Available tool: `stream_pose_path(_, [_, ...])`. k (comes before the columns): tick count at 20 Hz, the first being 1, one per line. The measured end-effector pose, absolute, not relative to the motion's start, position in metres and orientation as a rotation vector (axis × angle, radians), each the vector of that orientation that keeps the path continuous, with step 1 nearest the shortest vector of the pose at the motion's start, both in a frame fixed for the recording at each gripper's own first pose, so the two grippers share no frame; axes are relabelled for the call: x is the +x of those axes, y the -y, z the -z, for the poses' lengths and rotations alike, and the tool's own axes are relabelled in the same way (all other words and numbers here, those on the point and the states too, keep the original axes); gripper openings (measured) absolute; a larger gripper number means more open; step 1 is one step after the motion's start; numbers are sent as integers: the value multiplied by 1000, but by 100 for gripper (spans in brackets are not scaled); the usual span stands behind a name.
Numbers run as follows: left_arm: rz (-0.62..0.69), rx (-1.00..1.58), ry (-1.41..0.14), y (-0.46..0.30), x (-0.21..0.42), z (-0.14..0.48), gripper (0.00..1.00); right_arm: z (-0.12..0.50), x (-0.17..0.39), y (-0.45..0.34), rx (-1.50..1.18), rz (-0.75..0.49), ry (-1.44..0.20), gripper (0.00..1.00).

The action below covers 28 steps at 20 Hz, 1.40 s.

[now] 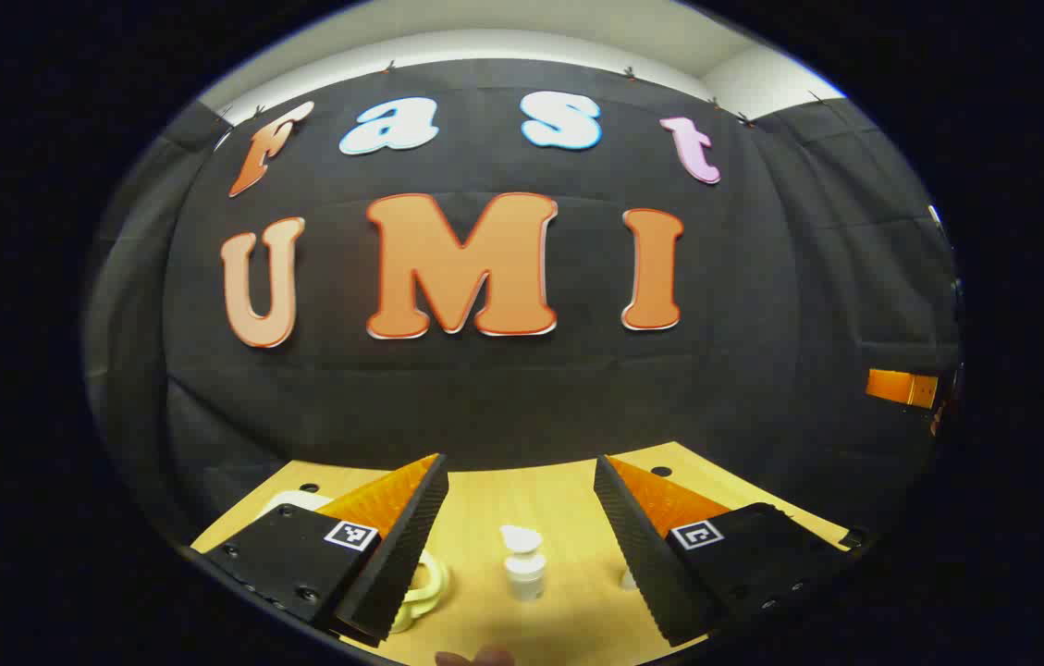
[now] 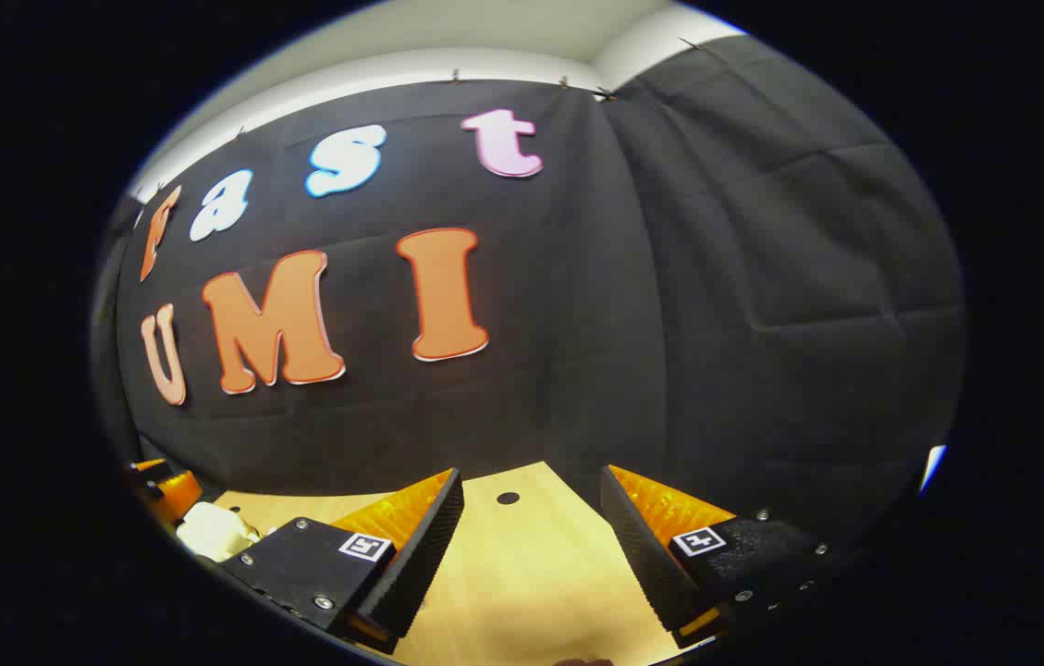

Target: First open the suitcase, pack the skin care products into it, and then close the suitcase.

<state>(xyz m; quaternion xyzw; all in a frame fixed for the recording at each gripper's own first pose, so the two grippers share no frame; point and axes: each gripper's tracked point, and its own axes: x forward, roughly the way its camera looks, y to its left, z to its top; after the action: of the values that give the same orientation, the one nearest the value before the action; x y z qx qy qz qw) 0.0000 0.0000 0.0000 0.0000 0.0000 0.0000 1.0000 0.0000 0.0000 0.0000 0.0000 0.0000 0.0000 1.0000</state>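
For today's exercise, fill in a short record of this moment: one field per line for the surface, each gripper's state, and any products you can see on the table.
surface: wooden table with small dark holes
left gripper: open, holding nothing, raised over the table
right gripper: open, holding nothing, bare tabletop between its fingers
product ahead of left gripper: small white pump bottle, upright
other items: pale yellow-green ring-shaped item, partly hidden by a finger; a small white item, mostly hidden
suitcase: cannot tell

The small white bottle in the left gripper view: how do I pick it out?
Find the wooden table below the black wall. Between the left hand-held gripper fingers stands the small white bottle, upright, with a flared cap; the pale yellow-green looped thing lies beside it.
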Motion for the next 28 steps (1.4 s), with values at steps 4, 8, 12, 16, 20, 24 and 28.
stream_pose_path(4, [-90, -21, -28, -68, -12, 7, 98, 13, -9, -63, -11, -66, -19, 95])
stream_pose_path(8, [-147, -30, -61, -96, -10, 20, 96, 31, -5, -100, -47, -115, -63, 95])
stream_pose_path(12, [-158, -50, -44, -104, -7, 22, 98, 39, 4, -127, -71, -170, -71, 95])
stream_pose_path(16, [-182, 3, -9, -112, -3, 21, 98, 41, 15, -150, -62, -223, -81, 95])
stream_pose_path(20, [-185, 37, -21, -112, -5, 35, 98, 50, 19, -152, -62, -218, -98, 95])
stream_pose_path(24, [-210, 98, -46, -115, -5, 49, 98, 64, 18, -150, -78, -219, -133, 95])
stream_pose_path(28, [-211, 269, -83, -109, -7, 61, 99, 79, 14, -144, -44, -206, -176, 95])
